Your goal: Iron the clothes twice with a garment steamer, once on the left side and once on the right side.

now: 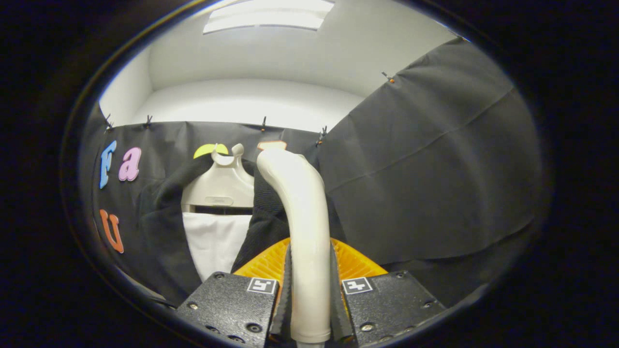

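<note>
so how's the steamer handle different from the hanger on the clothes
The steamer handle is a long curved tube clamped between the gripper fingers; the hanger is broad and shouldered, further off. The handle is bare; the hanger carries a dark jacket over a white shirt. Both look glossy cream.

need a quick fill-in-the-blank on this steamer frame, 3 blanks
1. The gripper is shut on the steamer's ____.
2. The dark jacket hangs on a pale ____, beyond the fingers.
3. Under the open jacket sits a ____ shirt.

Missing words: handle; hanger; white
</note>
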### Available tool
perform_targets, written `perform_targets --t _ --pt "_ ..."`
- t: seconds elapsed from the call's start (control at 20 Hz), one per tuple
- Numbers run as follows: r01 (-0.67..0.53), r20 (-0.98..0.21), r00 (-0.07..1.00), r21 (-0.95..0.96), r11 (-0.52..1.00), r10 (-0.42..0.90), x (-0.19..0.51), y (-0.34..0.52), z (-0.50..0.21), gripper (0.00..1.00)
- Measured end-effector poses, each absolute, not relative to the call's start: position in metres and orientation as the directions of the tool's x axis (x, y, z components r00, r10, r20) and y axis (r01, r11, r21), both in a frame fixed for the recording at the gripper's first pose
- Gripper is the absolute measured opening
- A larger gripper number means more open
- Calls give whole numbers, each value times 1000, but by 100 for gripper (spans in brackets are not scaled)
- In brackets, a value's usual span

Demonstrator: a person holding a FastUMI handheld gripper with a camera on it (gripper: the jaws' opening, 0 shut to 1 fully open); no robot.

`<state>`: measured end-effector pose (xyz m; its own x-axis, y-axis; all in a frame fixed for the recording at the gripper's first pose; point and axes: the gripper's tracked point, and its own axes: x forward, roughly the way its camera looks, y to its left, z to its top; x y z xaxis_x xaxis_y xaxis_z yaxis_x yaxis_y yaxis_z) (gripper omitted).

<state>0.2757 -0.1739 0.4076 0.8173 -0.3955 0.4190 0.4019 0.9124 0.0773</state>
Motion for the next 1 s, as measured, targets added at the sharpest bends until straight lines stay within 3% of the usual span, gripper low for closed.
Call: perform_targets --t 1.0 --pt "493 184 858 -28 870 -480 281 -172 257 36"
